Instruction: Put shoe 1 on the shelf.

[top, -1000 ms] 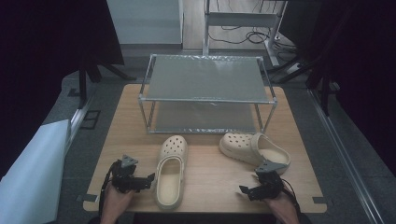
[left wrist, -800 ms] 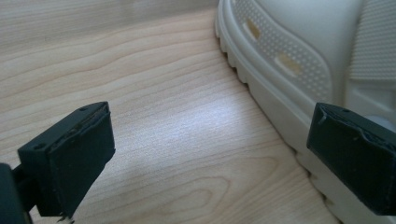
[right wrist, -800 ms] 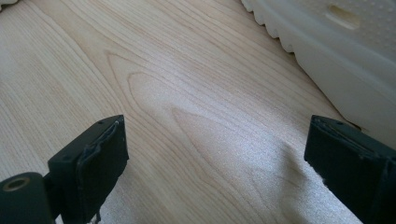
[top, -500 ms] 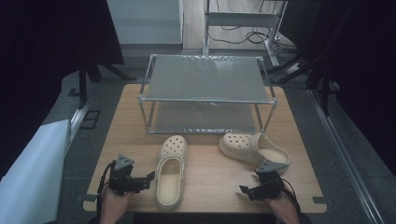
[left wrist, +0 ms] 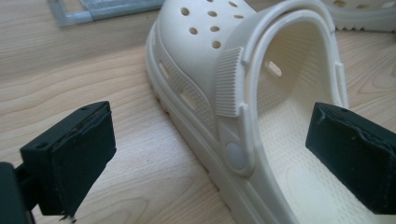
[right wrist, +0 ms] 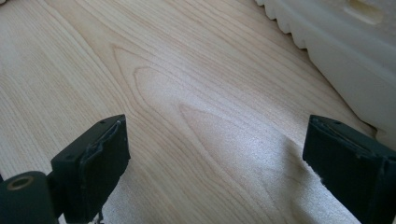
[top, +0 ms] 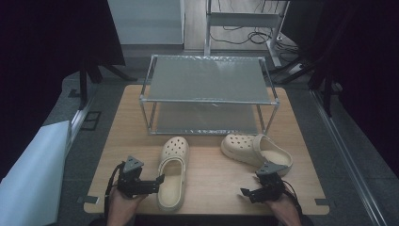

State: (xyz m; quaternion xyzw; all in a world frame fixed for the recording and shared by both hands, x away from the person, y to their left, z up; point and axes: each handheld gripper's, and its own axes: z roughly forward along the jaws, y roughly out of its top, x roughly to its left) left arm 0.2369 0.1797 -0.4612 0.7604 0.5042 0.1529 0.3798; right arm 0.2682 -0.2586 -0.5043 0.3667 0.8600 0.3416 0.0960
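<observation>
L tool [left wrist: 210, 163] agape astride clog [top: 172, 172] heel, prob. not touching.

Matt cream foam-like clog [left wrist: 243, 93]; smooth pale wood table [right wrist: 187, 93].

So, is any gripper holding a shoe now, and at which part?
No, nothing is held. The left gripper is open astride the near clog's side wall without touching; the right gripper is open over bare table.

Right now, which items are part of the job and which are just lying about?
In the job:
- left tongs, open, straddling the near clog's side wall
- near clog
- far clog
- right tongs, open over bare table
- two-tier rack, probably the destination

Lying about:
- cables on the floor behind
- white sheet left of the table
</observation>
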